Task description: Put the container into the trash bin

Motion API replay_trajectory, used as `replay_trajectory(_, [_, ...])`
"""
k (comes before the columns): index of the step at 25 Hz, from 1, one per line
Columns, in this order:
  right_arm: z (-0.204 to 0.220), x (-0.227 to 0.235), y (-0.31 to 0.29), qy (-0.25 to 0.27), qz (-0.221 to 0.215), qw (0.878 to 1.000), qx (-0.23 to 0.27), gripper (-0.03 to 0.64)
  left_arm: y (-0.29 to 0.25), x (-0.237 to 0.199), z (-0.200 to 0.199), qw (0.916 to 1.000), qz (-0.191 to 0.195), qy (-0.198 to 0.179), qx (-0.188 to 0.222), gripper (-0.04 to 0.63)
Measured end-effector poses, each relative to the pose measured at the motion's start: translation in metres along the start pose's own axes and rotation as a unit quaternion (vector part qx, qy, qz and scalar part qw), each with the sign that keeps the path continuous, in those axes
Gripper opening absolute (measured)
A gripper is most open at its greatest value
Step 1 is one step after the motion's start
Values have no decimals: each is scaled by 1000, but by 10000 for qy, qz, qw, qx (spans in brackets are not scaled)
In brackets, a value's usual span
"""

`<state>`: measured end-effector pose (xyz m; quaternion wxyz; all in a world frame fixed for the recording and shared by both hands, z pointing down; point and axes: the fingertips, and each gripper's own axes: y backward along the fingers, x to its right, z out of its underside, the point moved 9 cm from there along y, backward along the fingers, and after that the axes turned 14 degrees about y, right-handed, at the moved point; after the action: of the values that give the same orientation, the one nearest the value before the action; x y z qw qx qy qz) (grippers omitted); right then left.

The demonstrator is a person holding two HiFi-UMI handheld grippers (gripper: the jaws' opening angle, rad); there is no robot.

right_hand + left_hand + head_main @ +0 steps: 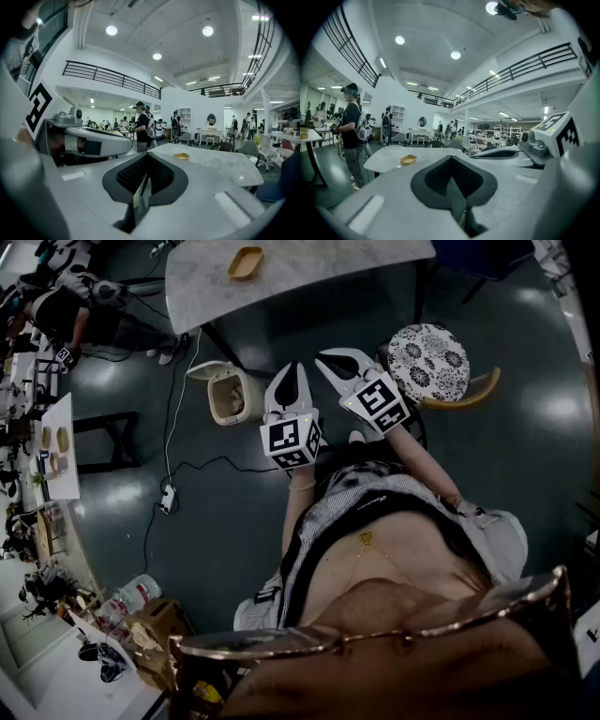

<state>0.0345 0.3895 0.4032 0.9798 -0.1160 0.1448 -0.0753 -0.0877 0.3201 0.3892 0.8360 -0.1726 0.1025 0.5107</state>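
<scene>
The left hand-held gripper (pixel 292 369) and right hand-held gripper (pixel 325 357) are both closed on nothing. They are held side by side, pointing at the desk (pixel 319 273), likely ahead of a pickup. The container (pixel 246 262) lies on that desk, well apart from them. The bin (pixel 228 396) stands open on the floor nearby.

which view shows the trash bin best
The head view: from above, the trash bin stands open on the floor beside the table. Neither gripper view shows it; both look across the table top, where the container sits.
</scene>
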Motion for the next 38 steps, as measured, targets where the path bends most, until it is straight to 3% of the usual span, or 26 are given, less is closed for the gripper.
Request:
replay_trajectory(13, [9, 12, -15, -359, 79, 9993, 105, 26, -8, -25, 6, 9995, -65, 287, -83, 0])
replay_trajectory(30, [-9, 52, -124, -566, 751, 9955, -79, 26, -95, -119, -51, 9968, 732, 160, -266, 0])
replay_trajectory(38, [-15, 47, -169, -636, 989, 9929, -183, 26, -109, -161, -65, 9959, 835, 61, -339, 0])
